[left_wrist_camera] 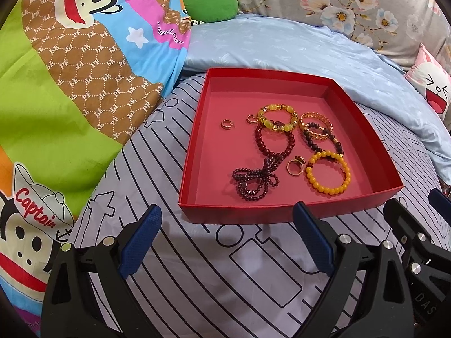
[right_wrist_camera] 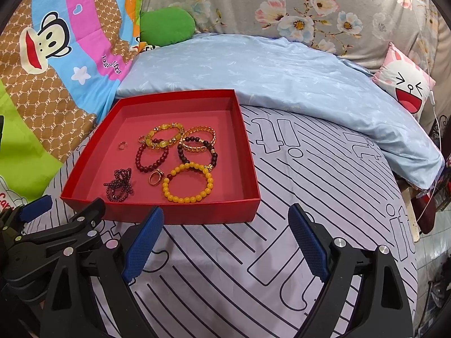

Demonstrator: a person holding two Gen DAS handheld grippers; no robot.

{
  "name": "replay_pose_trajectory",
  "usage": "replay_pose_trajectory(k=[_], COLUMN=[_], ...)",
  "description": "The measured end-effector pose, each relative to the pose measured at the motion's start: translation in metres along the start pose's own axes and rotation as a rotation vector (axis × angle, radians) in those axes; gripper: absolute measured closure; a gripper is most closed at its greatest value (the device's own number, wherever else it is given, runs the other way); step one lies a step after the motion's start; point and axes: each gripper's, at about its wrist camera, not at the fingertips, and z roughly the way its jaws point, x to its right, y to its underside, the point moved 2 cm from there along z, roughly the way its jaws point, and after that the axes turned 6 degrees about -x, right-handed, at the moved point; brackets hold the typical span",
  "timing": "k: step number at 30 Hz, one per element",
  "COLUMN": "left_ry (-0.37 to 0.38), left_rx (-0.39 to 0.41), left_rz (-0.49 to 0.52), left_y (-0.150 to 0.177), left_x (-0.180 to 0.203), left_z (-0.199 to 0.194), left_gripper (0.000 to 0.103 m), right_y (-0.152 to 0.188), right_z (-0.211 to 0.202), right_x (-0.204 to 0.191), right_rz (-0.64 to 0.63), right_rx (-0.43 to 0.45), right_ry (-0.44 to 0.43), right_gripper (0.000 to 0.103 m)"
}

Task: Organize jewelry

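A shallow red box (left_wrist_camera: 239,213) (right_wrist_camera: 180,212) lies on the striped bedsheet. Inside it are several pieces of jewelry. An orange bead bracelet (left_wrist_camera: 328,172) (right_wrist_camera: 188,181) is nearest. A dark red bead bracelet (left_wrist_camera: 274,143) (right_wrist_camera: 152,156), a tangled dark bead string (left_wrist_camera: 255,180) (right_wrist_camera: 119,185), a yellow stone bracelet (left_wrist_camera: 277,118) (right_wrist_camera: 163,138), a gold chain bangle (left_wrist_camera: 315,126) (right_wrist_camera: 200,139) and small gold rings (left_wrist_camera: 225,124) (right_wrist_camera: 123,145) lie with it. My left gripper (left_wrist_camera: 228,239) is open just in front of the box, holding nothing. My right gripper (right_wrist_camera: 225,242) is also open and holds nothing, at the box's near right corner.
A colourful cartoon quilt (left_wrist_camera: 70,84) (right_wrist_camera: 50,64) is piled on the left. A light blue blanket (left_wrist_camera: 282,45) (right_wrist_camera: 267,76) lies behind the box, with a green cushion (left_wrist_camera: 210,2) and a pink cartoon pillow (right_wrist_camera: 406,87). The bed's edge drops off at the right (right_wrist_camera: 408,197).
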Motion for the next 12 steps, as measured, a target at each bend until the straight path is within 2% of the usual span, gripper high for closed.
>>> replay_pose_trajectory(k=[12], left_ry=[0.001], left_rx=[-0.003], left_rz=[0.004], left_y=[0.0005], left_x=[0.0009], left_z=[0.0001], left_gripper=[0.014], right_y=[0.0000], right_z=[0.0003], right_x=[0.0006], right_rz=[-0.002], right_rx=[0.003], right_ry=[0.004], right_gripper=[0.017])
